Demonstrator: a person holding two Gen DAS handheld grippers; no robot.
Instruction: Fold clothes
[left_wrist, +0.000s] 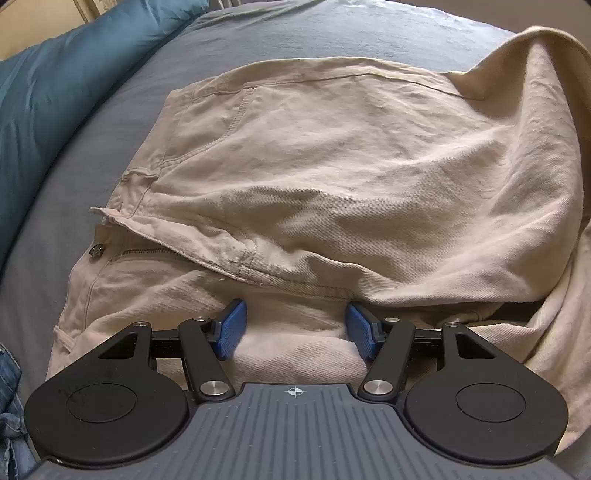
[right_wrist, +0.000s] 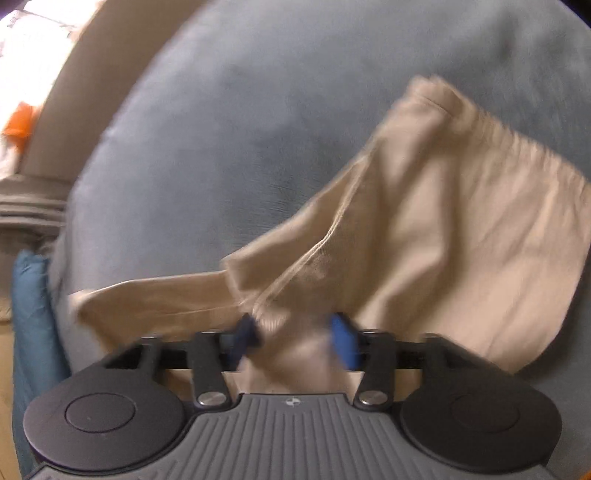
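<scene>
Beige trousers (left_wrist: 332, 166) lie on the bed, waistband, zip and button to the left, with one leg folded over from the right. My left gripper (left_wrist: 297, 330) points down at their near edge, and a thick fold of the cloth fills the gap between its blue pads (left_wrist: 231, 328), which press on it. In the blurred right wrist view a beige trouser leg (right_wrist: 443, 221) with its hem at the top hangs and drapes over the sheet. My right gripper (right_wrist: 295, 336) has its pads apart, and a bunch of that cloth sits loosely between them.
A grey-blue bed sheet (left_wrist: 110, 147) lies under everything and also shows as the sheet (right_wrist: 240, 129) in the right wrist view. A teal pillow (left_wrist: 55, 92) lies at the far left. Blue denim (left_wrist: 9, 406) shows at the lower left edge. Beyond the bed is an orange object (right_wrist: 18, 122).
</scene>
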